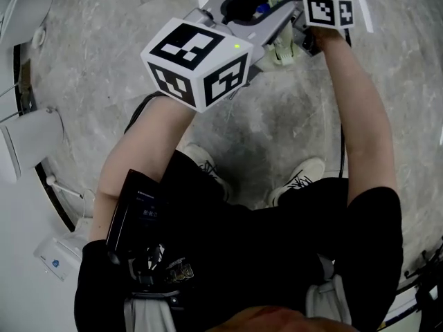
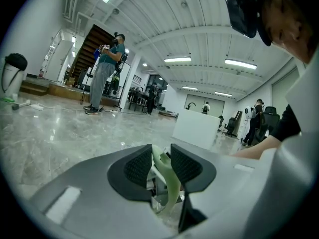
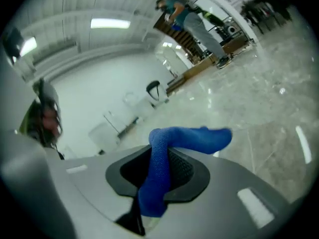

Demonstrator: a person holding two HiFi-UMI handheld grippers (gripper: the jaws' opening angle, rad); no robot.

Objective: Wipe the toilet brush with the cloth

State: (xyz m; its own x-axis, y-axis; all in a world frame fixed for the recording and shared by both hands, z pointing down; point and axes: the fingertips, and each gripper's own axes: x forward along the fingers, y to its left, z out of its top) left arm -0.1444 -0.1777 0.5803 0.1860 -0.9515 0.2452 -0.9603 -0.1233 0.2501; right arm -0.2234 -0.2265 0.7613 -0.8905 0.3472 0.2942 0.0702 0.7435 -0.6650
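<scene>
The toilet brush's pale green handle [image 2: 166,179] stands between the black pads of my left gripper [image 2: 160,166], which is shut on it. In the head view a pale green part of the brush [image 1: 283,48] shows beyond the left gripper's marker cube [image 1: 197,62]. My right gripper [image 3: 167,173] is shut on a blue cloth [image 3: 172,143], which runs up between the pads and folds over to the right. The right gripper's marker cube [image 1: 329,11] sits close to the brush at the top of the head view, with a bit of blue cloth [image 1: 261,9] beside it. The brush head is hidden.
I stand on a polished marble floor [image 1: 277,123], with my shoes [image 1: 302,178] below the grippers. White fixtures [image 1: 28,140] line the left. Farther off are a person with grippers [image 2: 107,66], a white block [image 2: 198,128], a lidded bin [image 2: 12,74] and dark stairs [image 2: 92,44].
</scene>
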